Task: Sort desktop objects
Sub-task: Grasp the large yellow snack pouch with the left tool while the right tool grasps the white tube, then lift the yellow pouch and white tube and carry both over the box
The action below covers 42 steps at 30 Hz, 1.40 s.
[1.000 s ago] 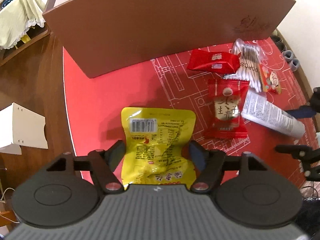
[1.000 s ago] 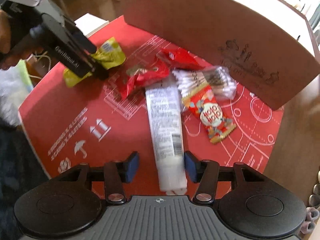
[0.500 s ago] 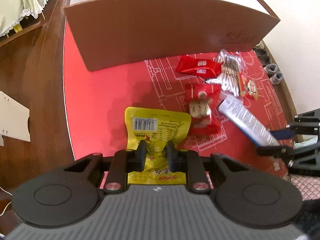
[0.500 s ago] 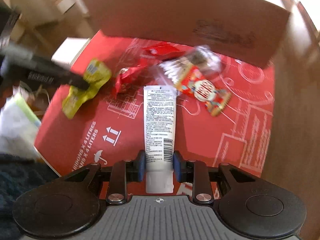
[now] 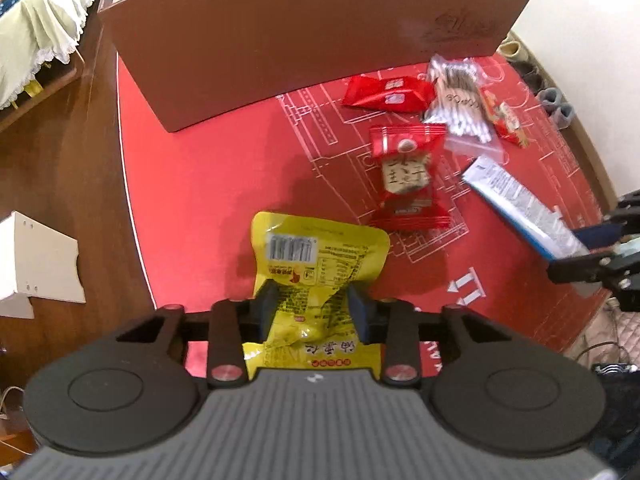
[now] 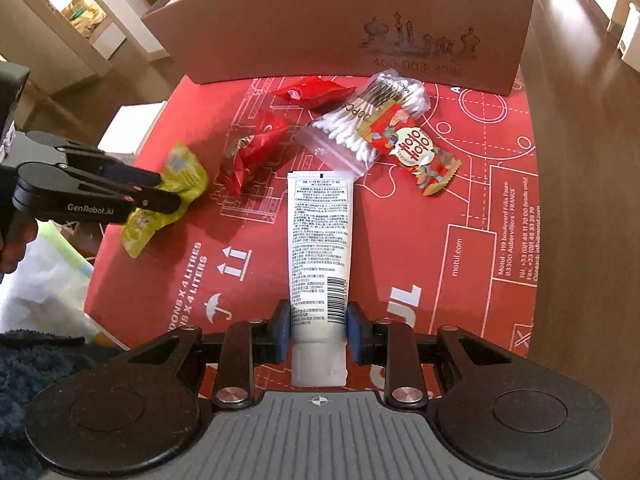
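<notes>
1. Nearest in the left wrist view, we see the left gripper (image 5: 313,310) closed on the lower part of the yellow snack packet (image 5: 316,264), whose foil is crumpled between the blue pads (image 5: 267,309). The packet's long axis runs straight ahead along the fingers, barcode end pointing away from us.
2. Nearest in the right wrist view, the right gripper (image 6: 319,328) clamps the white tube (image 6: 320,248) just above its cap. The tube's long axis also runs straight forward from the fingers, with its flat crimped end farthest out.
3. Both held items appear raised off the red printed board (image 6: 480,264); we judge this from the packet hanging free in the right wrist view, though the tube's clearance is less certain.
4. Beyond the tube's far end lie the bag of cotton swabs (image 6: 360,124) and, partly resting on it, the patterned snack sachet (image 6: 416,156).
5. To the left of these lie two red snack packets: the nearer one (image 6: 252,148) and the farther one (image 6: 312,94), close together.
6. Farthest stands the brown cardboard box (image 6: 320,24), its wall rising behind all the loose items. Whether it is the destination, we cannot tell; its interior is hidden.
7. The coming move turns on this: each item extends forward from its gripper, toward the box wall.
</notes>
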Each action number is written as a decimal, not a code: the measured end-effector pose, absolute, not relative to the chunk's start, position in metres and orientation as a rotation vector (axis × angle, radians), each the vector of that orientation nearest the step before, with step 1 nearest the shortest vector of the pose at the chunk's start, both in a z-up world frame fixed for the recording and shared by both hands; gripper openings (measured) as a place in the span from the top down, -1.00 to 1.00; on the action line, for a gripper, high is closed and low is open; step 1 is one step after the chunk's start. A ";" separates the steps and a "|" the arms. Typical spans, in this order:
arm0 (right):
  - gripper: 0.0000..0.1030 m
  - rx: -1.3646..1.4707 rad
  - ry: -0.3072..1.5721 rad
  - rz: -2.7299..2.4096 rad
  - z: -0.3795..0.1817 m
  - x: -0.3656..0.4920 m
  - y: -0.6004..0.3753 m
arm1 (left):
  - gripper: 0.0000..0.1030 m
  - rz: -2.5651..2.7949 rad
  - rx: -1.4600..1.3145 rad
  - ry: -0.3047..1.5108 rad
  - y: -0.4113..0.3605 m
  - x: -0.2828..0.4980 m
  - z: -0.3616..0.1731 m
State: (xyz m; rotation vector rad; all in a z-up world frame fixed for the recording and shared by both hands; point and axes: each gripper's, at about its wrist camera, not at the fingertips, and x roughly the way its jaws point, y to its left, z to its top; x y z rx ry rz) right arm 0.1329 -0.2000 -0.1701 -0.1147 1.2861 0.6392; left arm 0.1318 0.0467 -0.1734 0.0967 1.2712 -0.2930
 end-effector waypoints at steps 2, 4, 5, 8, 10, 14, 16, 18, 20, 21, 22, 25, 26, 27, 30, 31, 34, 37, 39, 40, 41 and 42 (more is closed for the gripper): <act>0.46 -0.096 1.279 0.638 -0.167 0.133 -0.202 | 0.67 -0.300 0.076 1.270 0.051 0.132 -0.170; 0.46 -0.077 1.273 0.637 -0.163 0.133 -0.205 | 0.67 -0.293 0.087 1.271 0.052 0.130 -0.169; 0.46 -0.067 1.269 0.637 -0.161 0.133 -0.206 | 0.67 -0.293 0.078 1.272 0.054 0.128 -0.169; 0.46 -0.039 1.259 0.635 -0.156 0.133 -0.210 | 0.67 -0.297 0.035 1.257 0.059 0.125 -0.160; 0.46 -0.020 1.252 0.634 -0.152 0.133 -0.212 | 0.67 -0.303 0.010 1.237 0.062 0.123 -0.150; 0.46 0.004 1.238 0.644 -0.144 0.132 -0.214 | 0.67 -0.322 -0.035 1.196 0.063 0.124 -0.130; 0.46 0.010 1.227 0.657 -0.139 0.132 -0.214 | 0.67 -0.330 -0.035 1.174 0.062 0.125 -0.121; 0.46 0.017 1.216 0.669 -0.135 0.132 -0.213 | 0.67 -0.338 -0.038 1.155 0.060 0.127 -0.112; 0.46 0.026 1.200 0.681 -0.128 0.133 -0.211 | 0.67 -0.347 -0.038 1.132 0.057 0.131 -0.102; 0.46 0.031 1.194 0.688 -0.125 0.135 -0.210 | 0.67 -0.350 -0.037 1.122 0.056 0.132 -0.097; 0.46 0.037 1.190 0.695 -0.122 0.136 -0.210 | 0.67 -0.352 -0.034 1.113 0.054 0.134 -0.093; 0.46 0.045 1.178 0.709 -0.115 0.138 -0.208 | 0.67 -0.359 -0.029 1.091 0.051 0.139 -0.083; 0.46 0.046 1.173 0.710 -0.113 0.138 -0.208 | 0.67 -0.360 -0.026 1.085 0.050 0.140 -0.081; 0.46 0.050 1.167 0.711 -0.111 0.139 -0.209 | 0.67 -0.360 -0.025 1.079 0.050 0.141 -0.078; 0.46 0.075 1.153 0.713 -0.105 0.141 -0.212 | 0.67 -0.362 -0.028 1.062 0.050 0.144 -0.070; 0.46 0.081 1.147 0.713 -0.103 0.142 -0.213 | 0.67 -0.362 -0.027 1.055 0.050 0.145 -0.067; 0.46 0.092 1.131 0.708 -0.097 0.147 -0.215 | 0.67 -0.363 -0.021 1.035 0.049 0.151 -0.060; 0.46 0.097 1.114 0.702 -0.090 0.155 -0.216 | 0.67 -0.361 -0.009 1.017 0.047 0.158 -0.052; 0.46 0.096 1.102 0.700 -0.085 0.159 -0.216 | 0.67 -0.362 -0.003 1.005 0.047 0.162 -0.048; 0.46 0.095 1.097 0.700 -0.083 0.161 -0.216 | 0.67 -0.362 0.002 0.999 0.046 0.164 -0.046; 0.46 0.093 1.092 0.700 -0.082 0.164 -0.216 | 0.67 -0.363 0.006 0.994 0.045 0.166 -0.044; 0.46 0.092 1.088 0.700 -0.081 0.166 -0.216 | 0.67 -0.364 0.010 0.988 0.044 0.168 -0.042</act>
